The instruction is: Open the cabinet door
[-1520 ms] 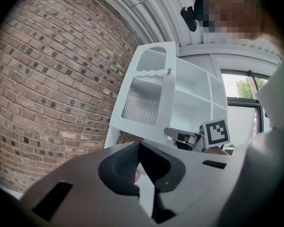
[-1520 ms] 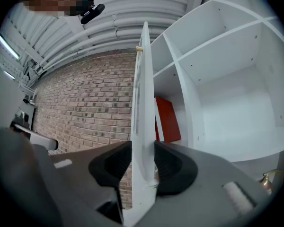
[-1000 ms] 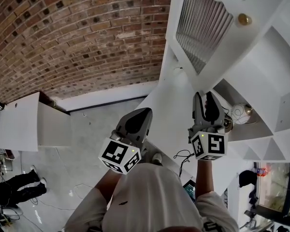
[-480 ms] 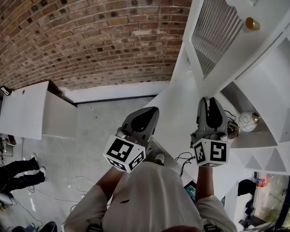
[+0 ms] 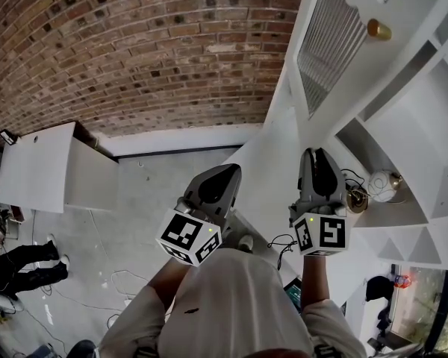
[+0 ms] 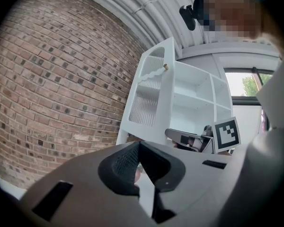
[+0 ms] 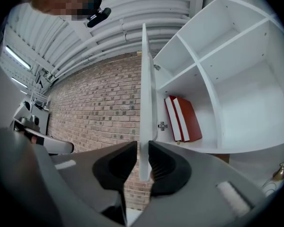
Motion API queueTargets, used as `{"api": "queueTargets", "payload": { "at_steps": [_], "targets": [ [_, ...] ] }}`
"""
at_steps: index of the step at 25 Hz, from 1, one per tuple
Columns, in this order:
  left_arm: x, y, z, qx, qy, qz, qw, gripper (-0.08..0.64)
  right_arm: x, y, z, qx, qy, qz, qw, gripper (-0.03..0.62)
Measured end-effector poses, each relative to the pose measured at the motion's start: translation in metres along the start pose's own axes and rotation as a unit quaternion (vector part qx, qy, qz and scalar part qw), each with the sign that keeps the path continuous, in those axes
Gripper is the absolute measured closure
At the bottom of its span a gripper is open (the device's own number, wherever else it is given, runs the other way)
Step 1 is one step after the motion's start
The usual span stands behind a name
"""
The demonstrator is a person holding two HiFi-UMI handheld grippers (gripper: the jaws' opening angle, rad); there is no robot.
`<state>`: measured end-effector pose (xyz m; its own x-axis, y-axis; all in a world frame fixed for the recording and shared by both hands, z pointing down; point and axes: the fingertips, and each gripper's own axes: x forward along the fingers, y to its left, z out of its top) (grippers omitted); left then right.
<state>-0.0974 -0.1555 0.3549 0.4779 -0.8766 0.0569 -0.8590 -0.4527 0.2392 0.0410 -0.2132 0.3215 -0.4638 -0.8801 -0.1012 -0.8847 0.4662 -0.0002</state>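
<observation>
A person's arms reach forward, a tool in each hand. The left gripper (image 6: 139,148), fingers closed on nothing, hovers left of the right one, clear of the door (image 7: 145,93). The right gripper (image 7: 142,150) has its fingers closing around the door's lower free edge, which stands between them, edge-on to that hand. Higher up, a brass knob (image 5: 378,29) sits on the door's front beside its ribbed panel (image 5: 332,43). Beyond, the white cabinet (image 7: 241,93) shows open shelves and two red books (image 7: 184,119). A brick wall (image 5: 134,51) rises far left.
</observation>
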Motion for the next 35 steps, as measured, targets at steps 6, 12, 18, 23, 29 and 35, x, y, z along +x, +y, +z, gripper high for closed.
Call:
{"api": "queueTargets", "payload": {
  "at_steps": [6,12,18,23,29,35],
  "targets": [
    [-0.006,0.003,0.000,-0.001,0.000,0.009,1.0000,0.551,0.003,0.010,0.000,-0.001,0.000,0.016,1.000,0.532],
    [-0.012,0.009,-0.001,-0.003,-0.001,0.022,0.9998,0.551,0.007,0.025,0.000,-0.002,0.001,0.041,0.999,0.532],
    [-0.015,0.014,0.001,-0.005,-0.005,0.031,0.9995,0.551,0.011,0.034,0.000,-0.001,-0.001,0.056,0.998,0.532],
    [-0.017,0.016,0.000,-0.007,-0.006,0.035,0.9993,0.551,0.013,0.040,0.000,0.000,-0.001,0.066,0.998,0.532],
    [-0.018,0.021,0.000,-0.007,-0.007,0.041,0.9991,0.551,0.017,0.047,0.000,-0.001,-0.002,0.080,0.997,0.523],
    [-0.016,0.022,0.002,-0.007,-0.009,0.045,0.9989,0.551,0.019,0.052,-0.001,-0.010,-0.005,0.093,0.996,0.520]
  ]
}}
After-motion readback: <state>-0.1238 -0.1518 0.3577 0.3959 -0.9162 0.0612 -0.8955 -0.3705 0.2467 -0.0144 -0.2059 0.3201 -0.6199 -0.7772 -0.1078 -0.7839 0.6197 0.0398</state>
